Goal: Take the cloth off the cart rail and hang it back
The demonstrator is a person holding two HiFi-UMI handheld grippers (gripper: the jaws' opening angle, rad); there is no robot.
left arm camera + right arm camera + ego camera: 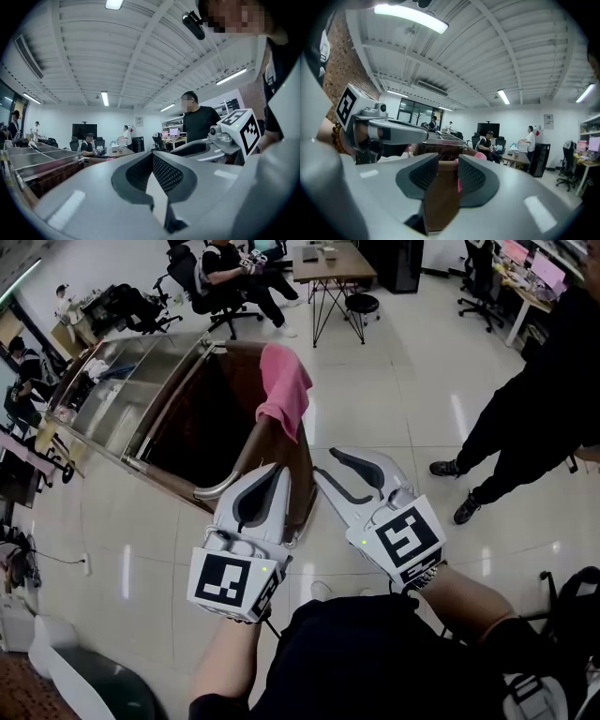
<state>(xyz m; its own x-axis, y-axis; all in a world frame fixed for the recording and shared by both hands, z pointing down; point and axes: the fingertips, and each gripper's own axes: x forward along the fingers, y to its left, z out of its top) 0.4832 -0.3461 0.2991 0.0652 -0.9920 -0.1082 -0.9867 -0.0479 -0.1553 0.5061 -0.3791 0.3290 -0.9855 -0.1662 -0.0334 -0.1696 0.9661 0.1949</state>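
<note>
The pink cloth [284,390] drapes the cart rail [298,474] at twelve o'clock, untouched; our left gripper [270,476] is clenched on nothing; our right gripper [330,467] stands released, empty; a shallow pinch could let the cloth slide to the floor.

The pink cloth [284,390] is hanging draped over the far end of the brown cart rail [253,448]. It is lying bunched across the top, with its longer part drooping down the near side. The rail is running at a slant along the cart's edge, and the rest of it is showing bare.
</note>
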